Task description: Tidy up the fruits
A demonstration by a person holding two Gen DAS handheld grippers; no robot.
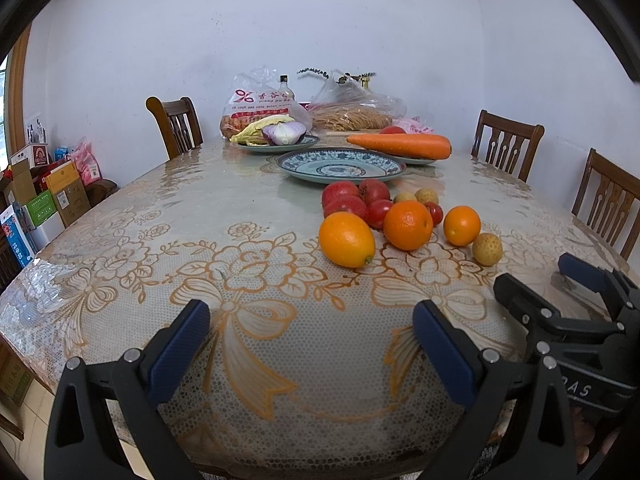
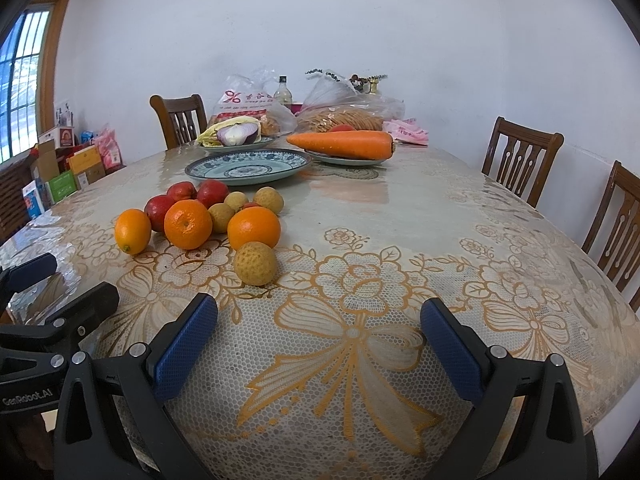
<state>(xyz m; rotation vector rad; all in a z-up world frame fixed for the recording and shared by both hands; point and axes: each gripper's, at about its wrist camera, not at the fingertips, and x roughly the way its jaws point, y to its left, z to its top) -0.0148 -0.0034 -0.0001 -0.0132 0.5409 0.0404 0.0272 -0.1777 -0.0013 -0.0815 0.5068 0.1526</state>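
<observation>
A heap of fruit lies on the table: three oranges (image 1: 408,225) (image 2: 188,224), several red fruits (image 1: 345,193) (image 2: 182,191) and several small tan round fruits (image 1: 487,249) (image 2: 255,263). Behind the heap stands an empty blue-patterned plate (image 1: 340,165) (image 2: 248,165). My left gripper (image 1: 312,324) is open and empty over the near table edge, left of the fruit. My right gripper (image 2: 320,322) is open and empty, to the right of the fruit. Each gripper also shows in the other's view, the right one (image 1: 556,280) and the left one (image 2: 64,280).
Further back, a plate with a big carrot (image 1: 400,145) (image 2: 342,144) and a plate with onion and cabbage (image 1: 280,134) (image 2: 236,134). Plastic bags and a bottle stand at the far end. Wooden chairs (image 2: 520,156) surround the table (image 2: 440,216). Boxes are stacked by the left wall.
</observation>
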